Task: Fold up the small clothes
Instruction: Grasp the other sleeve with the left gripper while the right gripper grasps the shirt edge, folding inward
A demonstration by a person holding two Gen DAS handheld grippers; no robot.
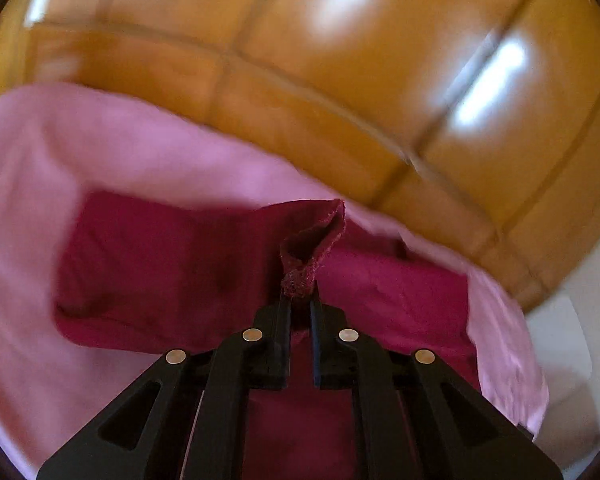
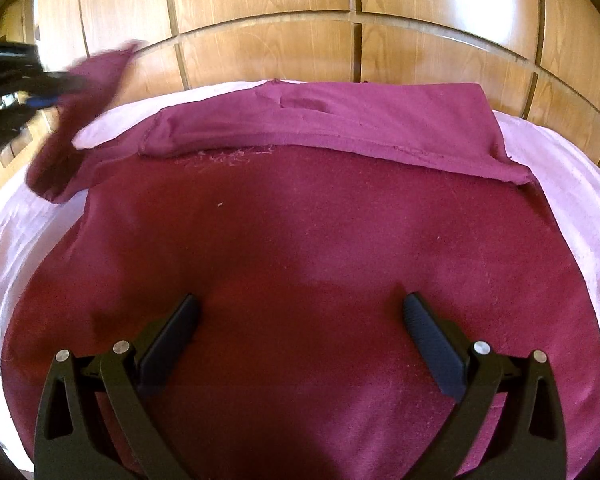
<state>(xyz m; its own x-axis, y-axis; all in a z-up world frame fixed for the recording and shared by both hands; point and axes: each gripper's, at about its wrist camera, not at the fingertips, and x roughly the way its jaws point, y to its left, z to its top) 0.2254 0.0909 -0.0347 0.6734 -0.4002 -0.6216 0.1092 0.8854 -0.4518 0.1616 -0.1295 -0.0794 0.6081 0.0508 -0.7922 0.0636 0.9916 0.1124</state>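
Observation:
A dark magenta garment (image 2: 300, 240) lies spread on a pink sheet (image 2: 560, 168), its far part folded over into a band (image 2: 320, 120). My left gripper (image 1: 300, 292) is shut on a hemmed corner of the garment (image 1: 312, 240) and holds it lifted above the sheet. From the right wrist view that left gripper (image 2: 48, 100) appears blurred at the far left, with a strip of the garment (image 2: 84, 120) hanging from it. My right gripper (image 2: 300, 312) hovers open over the near part of the garment, with nothing between its fingers.
The pink sheet (image 1: 40, 200) covers a bed. Behind it stands a wall of glossy wooden cabinet panels (image 2: 268, 12), close to the far edge of the bed. A pale floor (image 1: 572, 320) shows at the right of the left wrist view.

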